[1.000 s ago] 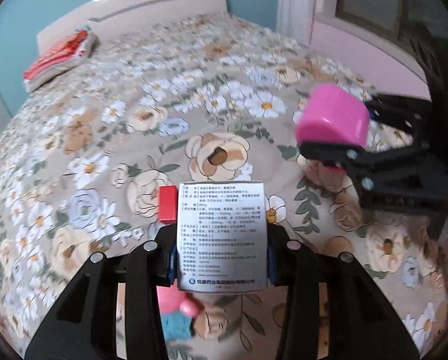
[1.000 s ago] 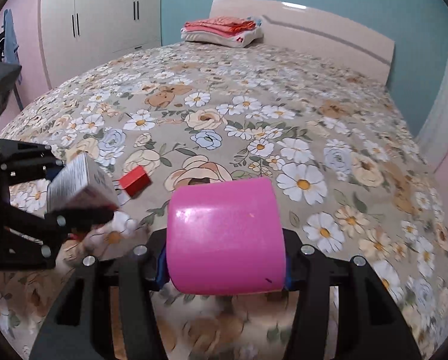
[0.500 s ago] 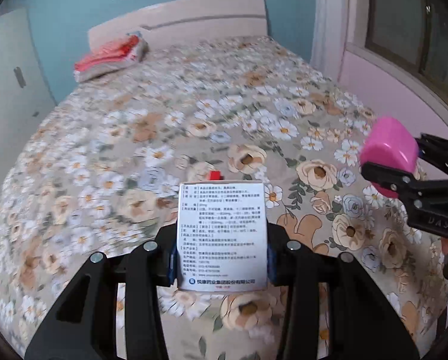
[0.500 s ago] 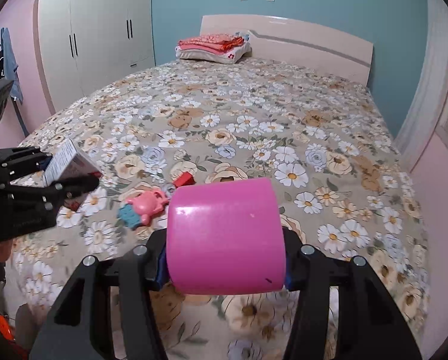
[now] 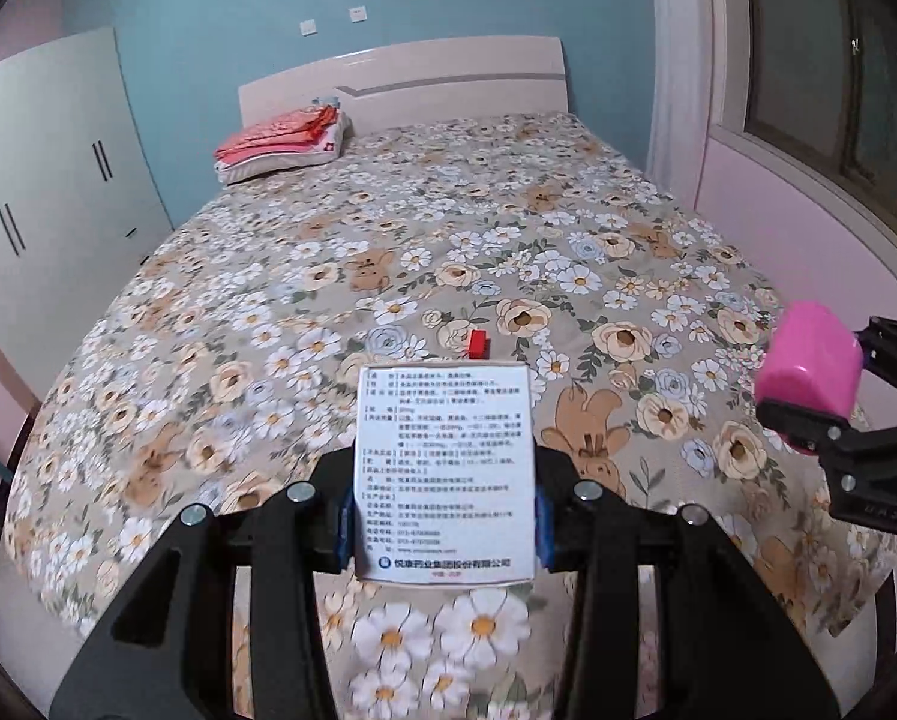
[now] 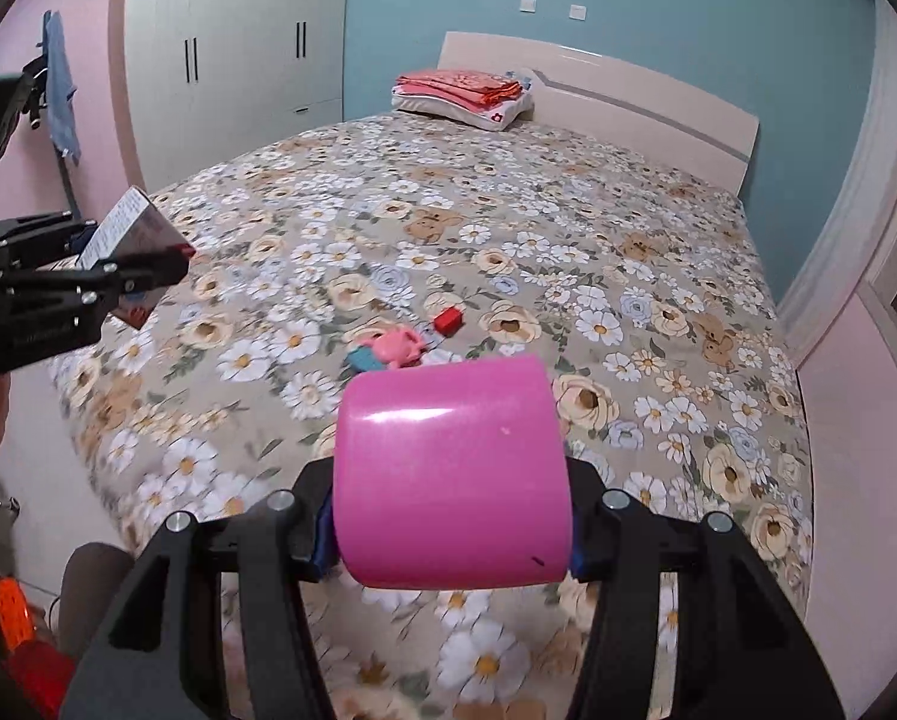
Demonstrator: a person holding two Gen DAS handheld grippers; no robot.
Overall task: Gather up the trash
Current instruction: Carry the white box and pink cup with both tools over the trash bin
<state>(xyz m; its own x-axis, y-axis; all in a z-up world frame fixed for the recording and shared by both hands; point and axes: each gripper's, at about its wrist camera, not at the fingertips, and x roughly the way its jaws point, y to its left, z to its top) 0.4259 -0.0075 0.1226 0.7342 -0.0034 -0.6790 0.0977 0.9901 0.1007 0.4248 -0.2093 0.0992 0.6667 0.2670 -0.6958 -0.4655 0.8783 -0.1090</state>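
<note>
My left gripper (image 5: 445,519) is shut on a white medicine box (image 5: 445,468) with printed text, held above the foot of the bed. The same box (image 6: 127,234) shows at the left of the right wrist view, clamped in the left gripper (image 6: 148,267). My right gripper (image 6: 451,531) is shut on a pink cup (image 6: 451,468), lying on its side between the pads. In the left wrist view that pink cup (image 5: 808,369) hangs at the right edge. A small red block (image 5: 479,343) and a pink-and-blue toy (image 6: 391,349) lie on the floral bedspread (image 5: 388,276).
Folded red and white bedding (image 5: 280,141) sits by the headboard (image 5: 400,81). White wardrobes (image 6: 232,48) stand along the left wall. A window (image 5: 838,60) is at the right. An orange object (image 6: 13,612) and a grey thing (image 6: 91,594) sit on the floor at the bed's foot.
Both grippers have lifted and pulled back from the bed with the box and the cup still clamped. The red block and toy now lie farther off.
</note>
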